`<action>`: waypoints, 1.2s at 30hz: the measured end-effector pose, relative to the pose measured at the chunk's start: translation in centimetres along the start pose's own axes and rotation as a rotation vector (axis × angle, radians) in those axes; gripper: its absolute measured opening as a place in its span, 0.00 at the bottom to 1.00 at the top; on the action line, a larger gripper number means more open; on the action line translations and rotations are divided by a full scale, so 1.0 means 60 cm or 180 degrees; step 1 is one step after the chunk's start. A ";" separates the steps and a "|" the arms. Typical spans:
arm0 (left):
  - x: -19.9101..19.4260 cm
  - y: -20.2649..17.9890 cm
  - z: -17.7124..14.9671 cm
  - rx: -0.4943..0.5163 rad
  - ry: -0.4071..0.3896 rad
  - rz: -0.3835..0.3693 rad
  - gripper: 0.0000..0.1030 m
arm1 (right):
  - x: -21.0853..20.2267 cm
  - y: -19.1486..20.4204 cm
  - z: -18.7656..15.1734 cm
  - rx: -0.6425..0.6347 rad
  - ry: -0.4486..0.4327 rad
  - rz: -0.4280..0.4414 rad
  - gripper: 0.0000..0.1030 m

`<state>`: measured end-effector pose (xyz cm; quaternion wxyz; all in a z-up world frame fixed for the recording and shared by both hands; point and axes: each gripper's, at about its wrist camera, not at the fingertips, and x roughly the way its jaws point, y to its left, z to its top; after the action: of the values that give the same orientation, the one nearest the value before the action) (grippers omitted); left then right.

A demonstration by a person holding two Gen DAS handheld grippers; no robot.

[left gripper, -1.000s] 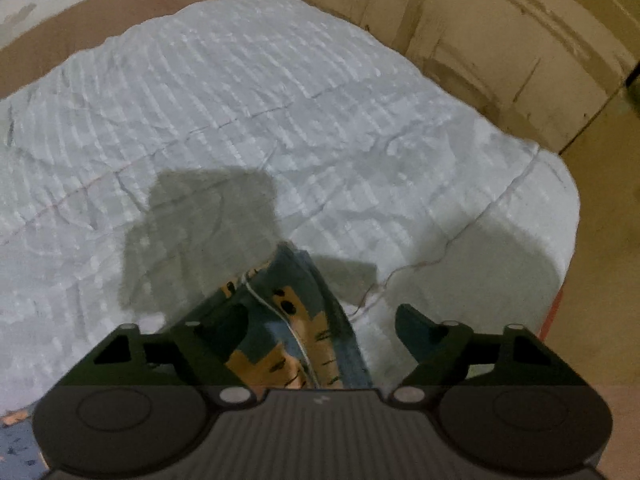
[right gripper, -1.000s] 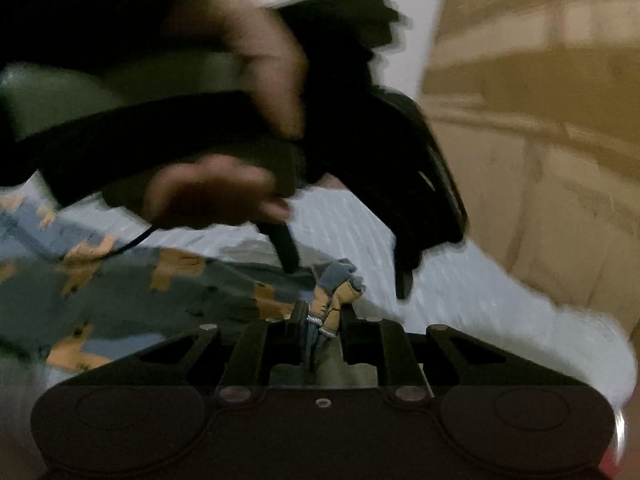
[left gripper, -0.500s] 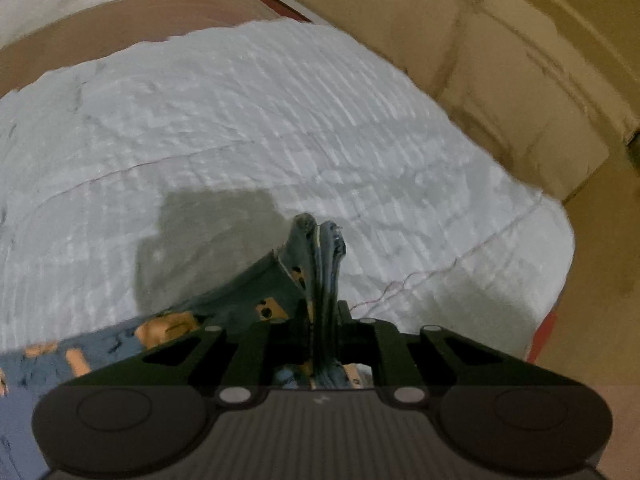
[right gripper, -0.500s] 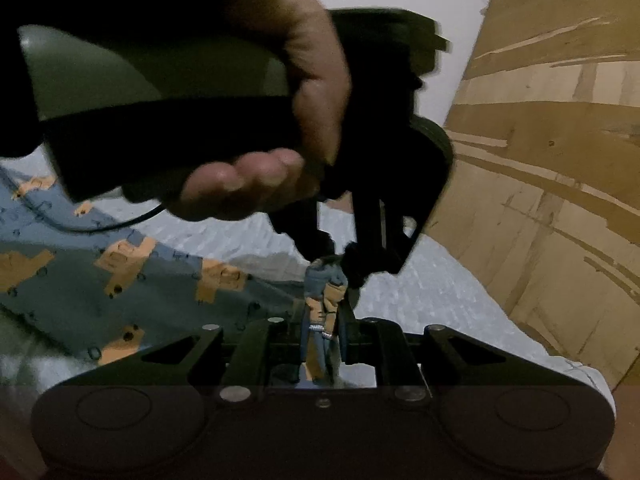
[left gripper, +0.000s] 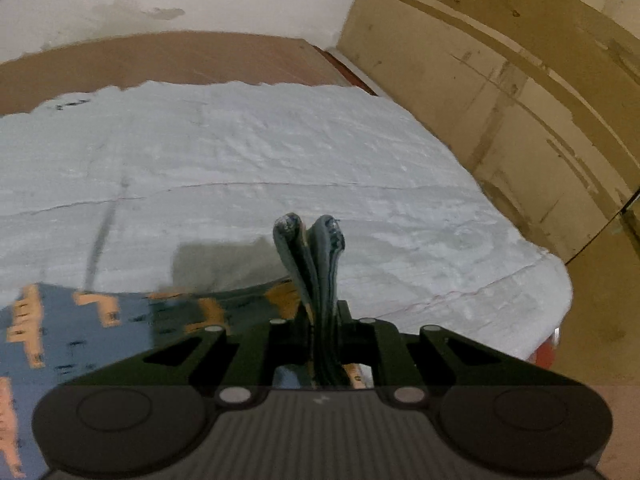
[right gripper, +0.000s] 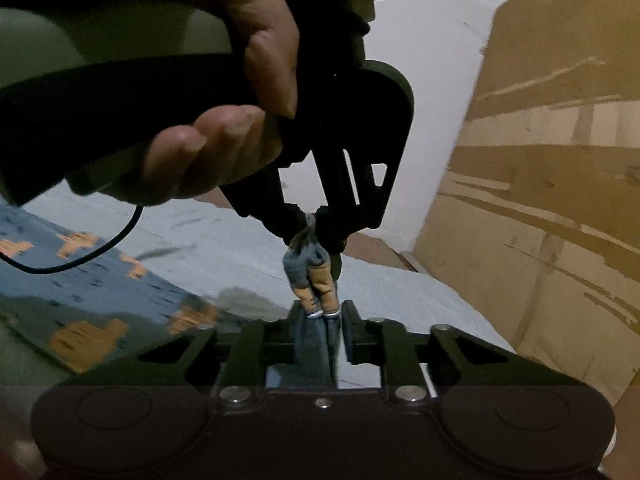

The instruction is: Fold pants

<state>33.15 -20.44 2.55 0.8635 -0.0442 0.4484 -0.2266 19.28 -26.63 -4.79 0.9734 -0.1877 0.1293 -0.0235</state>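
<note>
The pants are blue with orange patches. In the left wrist view they (left gripper: 80, 332) trail to the lower left over the white bed cover (left gripper: 248, 168). My left gripper (left gripper: 320, 312) is shut on a bunched fold of the pants that sticks up between its fingers. In the right wrist view my right gripper (right gripper: 320, 320) is shut on another bunched edge of the pants (right gripper: 314, 276). The left gripper (right gripper: 312, 228), held by a hand, pinches the same fabric just beyond it. The rest of the pants (right gripper: 80, 292) hangs to the left, lifted off the bed.
A brown headboard (left gripper: 160, 60) runs along the far side of the bed. Plywood panels (left gripper: 500, 80) stand to the right, close to the bed's edge; they also show in the right wrist view (right gripper: 540, 200). A black cable (right gripper: 80, 260) hangs from the left gripper.
My left gripper went from open to shut on the pants. Both grippers have risen, lifting the fabric off the bed, and they now sit close together.
</note>
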 end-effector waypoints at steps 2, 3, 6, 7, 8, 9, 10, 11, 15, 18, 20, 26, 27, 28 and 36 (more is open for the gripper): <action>-0.011 0.028 -0.018 -0.0033 -0.0034 0.0048 0.12 | -0.006 0.025 0.007 -0.0046 0.0024 0.0086 0.15; -0.014 0.042 -0.026 -0.0045 -0.0042 0.0074 0.12 | -0.007 0.037 0.009 -0.0068 0.0037 0.0120 0.14; -0.017 0.084 -0.049 -0.0108 -0.0064 0.0135 0.12 | -0.009 0.072 0.012 -0.0103 0.0115 0.0255 0.14; -0.016 0.098 -0.057 -0.0135 -0.0070 0.0166 0.12 | -0.008 0.084 0.011 -0.0125 0.0148 0.0307 0.14; -0.013 0.109 -0.065 -0.0161 -0.0074 0.0182 0.12 | -0.008 0.096 0.010 -0.0139 0.0184 0.0360 0.14; -0.010 0.118 -0.070 -0.0182 -0.0068 0.0200 0.12 | -0.006 0.105 0.009 -0.0153 0.0211 0.0401 0.14; -0.006 0.127 -0.075 -0.0202 -0.0063 0.0215 0.12 | -0.003 0.116 0.008 -0.0183 0.0251 0.0446 0.14; -0.001 0.135 -0.081 -0.0217 -0.0050 0.0233 0.12 | 0.000 0.125 0.006 -0.0204 0.0288 0.0486 0.14; 0.019 0.159 -0.098 -0.0253 0.0017 0.0273 0.12 | 0.015 0.148 -0.004 -0.0225 0.0438 0.0611 0.14; 0.028 0.170 -0.107 -0.0299 0.0052 0.0256 0.12 | 0.026 0.154 -0.010 -0.0209 0.0515 0.0659 0.14; 0.030 0.171 -0.109 -0.0289 0.0047 0.0251 0.12 | 0.031 0.154 -0.012 -0.0189 0.0541 0.0674 0.14; 0.031 0.174 -0.111 -0.0286 0.0045 0.0224 0.12 | 0.039 0.150 -0.016 -0.0118 0.0532 0.0688 0.14; 0.031 0.174 -0.109 -0.0286 0.0044 0.0222 0.12 | 0.037 0.148 -0.017 -0.0103 0.0526 0.0688 0.14; 0.029 0.173 -0.109 -0.0289 0.0042 0.0219 0.12 | 0.038 0.147 -0.018 -0.0088 0.0519 0.0690 0.14; 0.004 0.163 -0.097 -0.0295 -0.0007 0.0189 0.12 | 0.033 0.141 -0.018 -0.0004 0.0411 0.0680 0.18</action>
<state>32.09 -11.06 -3.80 0.8674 -0.0711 0.4585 -0.1798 20.88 -19.38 -9.39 0.9599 -0.1715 0.2110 0.0684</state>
